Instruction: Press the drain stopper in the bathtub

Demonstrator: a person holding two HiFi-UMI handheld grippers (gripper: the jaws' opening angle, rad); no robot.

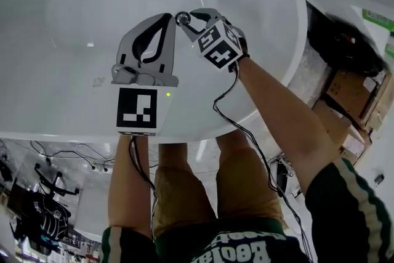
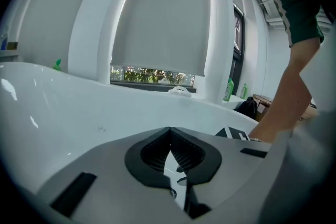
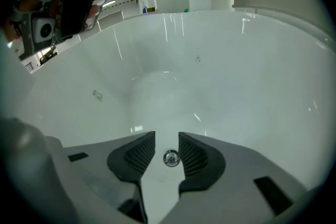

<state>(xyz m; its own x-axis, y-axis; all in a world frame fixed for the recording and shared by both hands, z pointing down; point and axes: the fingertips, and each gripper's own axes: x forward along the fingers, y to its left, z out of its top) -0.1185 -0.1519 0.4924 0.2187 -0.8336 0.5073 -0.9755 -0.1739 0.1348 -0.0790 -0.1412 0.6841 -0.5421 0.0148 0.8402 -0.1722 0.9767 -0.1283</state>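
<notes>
Hovering over bathtub (image 3: 236, 71), left hand-held gripper (image 2: 169, 130) closed, right hand-held gripper (image 3: 167, 137) open above drain stopper (image 3: 171, 158)

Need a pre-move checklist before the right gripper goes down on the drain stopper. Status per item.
1. Drain stopper in sight: ok. It is a chrome disc on the bathtub floor, lined up between the right jaws.
2. Right gripper free: ok. Jaws apart, nothing held.
3. Contact with the stopper: not ok. The right gripper hangs above it, apart.
4. Left gripper free: ok. Jaws shut at the tips, nothing between them.
5. Stopper raised or already pressed: cannot tell.
</notes>
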